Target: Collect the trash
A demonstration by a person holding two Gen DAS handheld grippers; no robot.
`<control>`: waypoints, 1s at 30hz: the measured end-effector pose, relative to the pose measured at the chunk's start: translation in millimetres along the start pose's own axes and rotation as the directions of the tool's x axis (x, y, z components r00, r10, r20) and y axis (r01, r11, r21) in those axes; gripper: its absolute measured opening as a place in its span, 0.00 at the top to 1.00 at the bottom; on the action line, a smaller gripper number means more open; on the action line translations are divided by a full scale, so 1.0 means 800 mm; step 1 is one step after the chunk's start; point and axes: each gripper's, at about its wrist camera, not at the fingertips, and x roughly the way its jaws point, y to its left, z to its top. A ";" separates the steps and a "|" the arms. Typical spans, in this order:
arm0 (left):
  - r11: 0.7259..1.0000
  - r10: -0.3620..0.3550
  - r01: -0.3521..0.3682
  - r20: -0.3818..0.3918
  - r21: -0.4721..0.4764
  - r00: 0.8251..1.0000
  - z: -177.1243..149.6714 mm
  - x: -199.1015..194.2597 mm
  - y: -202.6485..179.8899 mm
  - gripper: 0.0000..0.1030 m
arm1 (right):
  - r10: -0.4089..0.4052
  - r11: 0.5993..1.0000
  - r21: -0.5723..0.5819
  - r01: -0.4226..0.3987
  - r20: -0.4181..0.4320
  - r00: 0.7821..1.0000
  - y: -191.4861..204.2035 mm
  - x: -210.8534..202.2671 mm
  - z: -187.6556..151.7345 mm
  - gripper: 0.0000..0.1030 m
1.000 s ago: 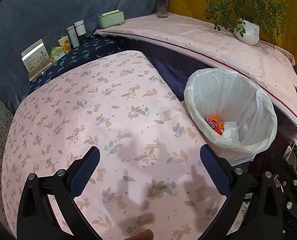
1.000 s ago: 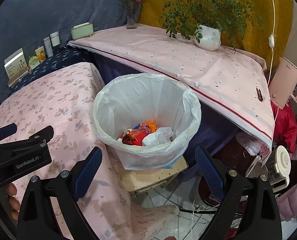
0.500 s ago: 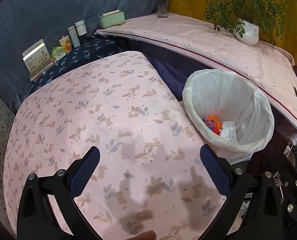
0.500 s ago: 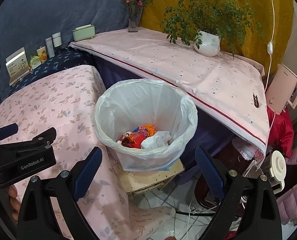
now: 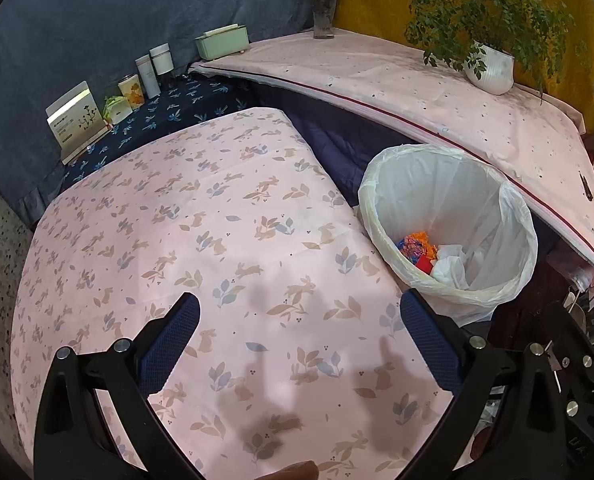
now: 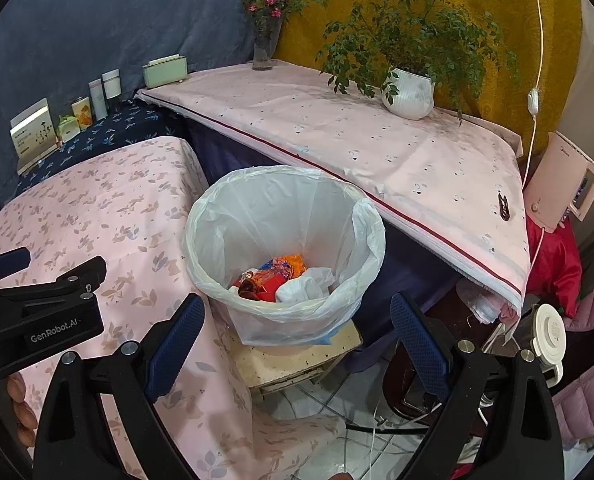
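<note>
A white-lined trash bin (image 5: 493, 184) stands beside the pink leaf-print table (image 5: 201, 240); it also shows in the right wrist view (image 6: 273, 208). Inside lie orange and red wrappers (image 6: 277, 272) and crumpled white tissue (image 6: 305, 286), also seen in the left wrist view (image 5: 419, 246). My left gripper (image 5: 299, 340) is open and empty above the table's near part, left of the bin. My right gripper (image 6: 297, 344) is open and empty, just in front of and above the bin. The left gripper's body (image 6: 41, 312) shows at the right view's left edge.
A second pink-covered table (image 6: 377, 140) behind the bin holds a potted plant (image 6: 411, 96), a flower vase (image 6: 263, 46) and a green box (image 6: 165, 71). Small boxes and jars (image 5: 137, 84) stand on dark blue cloth. The bin sits on a low stool (image 6: 293, 360). Cables lie on the floor.
Both grippers have drawn back and up a little from the bin, so it looks smaller and farther. Both stay open and empty.
</note>
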 end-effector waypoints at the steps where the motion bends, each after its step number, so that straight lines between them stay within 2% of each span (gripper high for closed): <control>1: 1.000 0.000 0.000 0.000 0.002 1.000 0.000 0.000 0.000 0.07 | -0.002 1.000 -0.001 0.002 -0.001 1.000 0.000 0.000 0.000 0.13; 30: 1.000 0.001 -0.001 0.002 0.005 1.000 0.000 -0.005 -0.002 0.07 | 0.000 1.000 0.005 0.000 0.002 1.000 -0.001 0.000 -0.001 0.13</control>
